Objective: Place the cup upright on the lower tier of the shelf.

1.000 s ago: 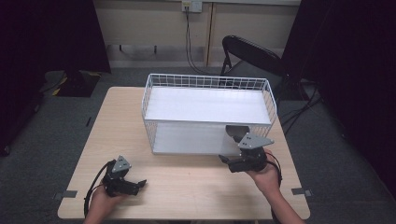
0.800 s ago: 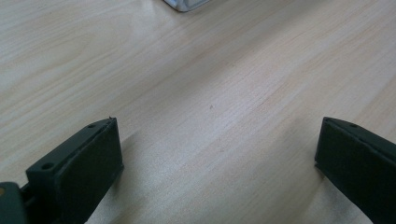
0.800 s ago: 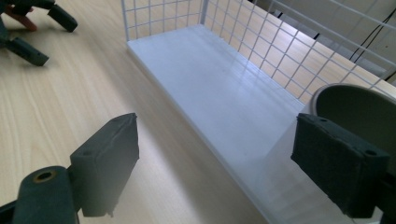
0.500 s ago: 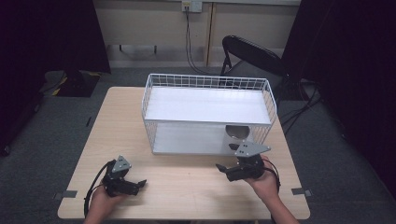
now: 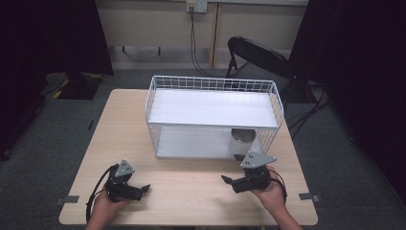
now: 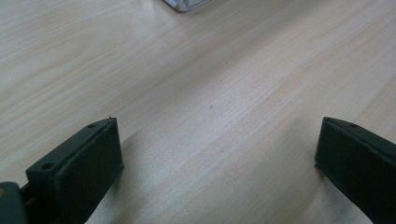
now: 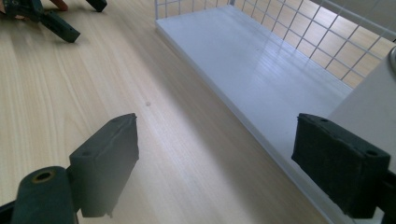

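Note:
A white wire rack (image 5: 213,84) with two white shelves stands mid-table. A white cup (image 5: 243,139) with a dark metallic inside sits at the right end of the lower shelf (image 7: 261,60); the cup (image 7: 369,102) edges into the right gripper view. My right gripper (image 5: 229,183) rests low in front of the rack, jaws pointing left, open and empty (image 7: 215,140). My left gripper (image 5: 142,190) lies near the table's front left, open over bare wood (image 6: 217,140), with nothing between its jaws. The left gripper (image 7: 56,18) also appears far off in the right gripper view.
The light wooden table (image 5: 191,191) has bare room between the two grippers and left of the rack. A black folding chair (image 5: 258,55) stands behind the table's far right. A corner of the rack (image 6: 184,3) shows at the top of the left gripper view.
My right gripper has drawn back from the rack's lower shelf toward the front edge, leaving the cup standing on the shelf. The left gripper has stayed put.

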The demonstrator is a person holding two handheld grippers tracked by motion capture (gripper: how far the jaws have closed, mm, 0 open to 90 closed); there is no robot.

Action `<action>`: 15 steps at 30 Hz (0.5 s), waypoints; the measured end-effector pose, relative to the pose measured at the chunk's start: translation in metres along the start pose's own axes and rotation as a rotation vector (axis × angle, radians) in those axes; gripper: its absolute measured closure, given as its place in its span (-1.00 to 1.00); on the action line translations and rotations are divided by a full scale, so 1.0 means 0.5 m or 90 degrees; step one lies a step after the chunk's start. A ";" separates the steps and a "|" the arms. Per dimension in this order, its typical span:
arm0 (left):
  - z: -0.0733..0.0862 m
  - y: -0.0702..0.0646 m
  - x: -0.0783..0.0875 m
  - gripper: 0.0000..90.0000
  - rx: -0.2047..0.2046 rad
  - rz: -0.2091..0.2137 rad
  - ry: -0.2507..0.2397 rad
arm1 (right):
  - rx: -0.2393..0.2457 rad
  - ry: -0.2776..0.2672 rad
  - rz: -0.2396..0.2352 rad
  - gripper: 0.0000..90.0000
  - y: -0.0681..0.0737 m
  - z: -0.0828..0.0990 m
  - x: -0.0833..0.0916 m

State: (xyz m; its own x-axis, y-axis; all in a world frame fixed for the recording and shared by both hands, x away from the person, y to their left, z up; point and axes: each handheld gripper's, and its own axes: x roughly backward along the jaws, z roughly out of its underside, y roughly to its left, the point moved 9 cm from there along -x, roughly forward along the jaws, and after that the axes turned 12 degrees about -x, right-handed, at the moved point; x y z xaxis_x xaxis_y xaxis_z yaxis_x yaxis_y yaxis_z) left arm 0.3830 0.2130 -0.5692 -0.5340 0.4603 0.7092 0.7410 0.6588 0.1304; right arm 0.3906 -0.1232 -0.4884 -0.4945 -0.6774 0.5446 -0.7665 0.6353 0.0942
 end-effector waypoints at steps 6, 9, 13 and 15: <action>0.000 0.000 0.000 -1.00 0.000 0.000 0.000 | 0.003 0.009 -0.006 -0.70 0.004 0.015 -0.003; 0.000 0.000 0.000 -1.00 0.000 0.000 0.000 | 0.008 0.013 -0.010 -0.70 0.006 0.023 -0.005; 0.000 0.000 0.000 -1.00 0.000 0.000 0.000 | 0.012 0.019 -0.010 -0.70 0.006 0.033 -0.006; 0.000 0.000 0.000 -1.00 0.000 0.000 0.000 | 0.010 0.020 -0.010 -0.70 0.006 0.037 -0.007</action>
State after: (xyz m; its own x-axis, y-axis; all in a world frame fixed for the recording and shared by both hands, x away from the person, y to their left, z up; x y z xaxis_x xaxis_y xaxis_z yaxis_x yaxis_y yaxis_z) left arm 0.3830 0.2129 -0.5692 -0.5341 0.4604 0.7091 0.7407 0.6591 0.1300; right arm 0.3822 -0.1259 -0.5053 -0.4698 -0.6753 0.5686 -0.7804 0.6188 0.0901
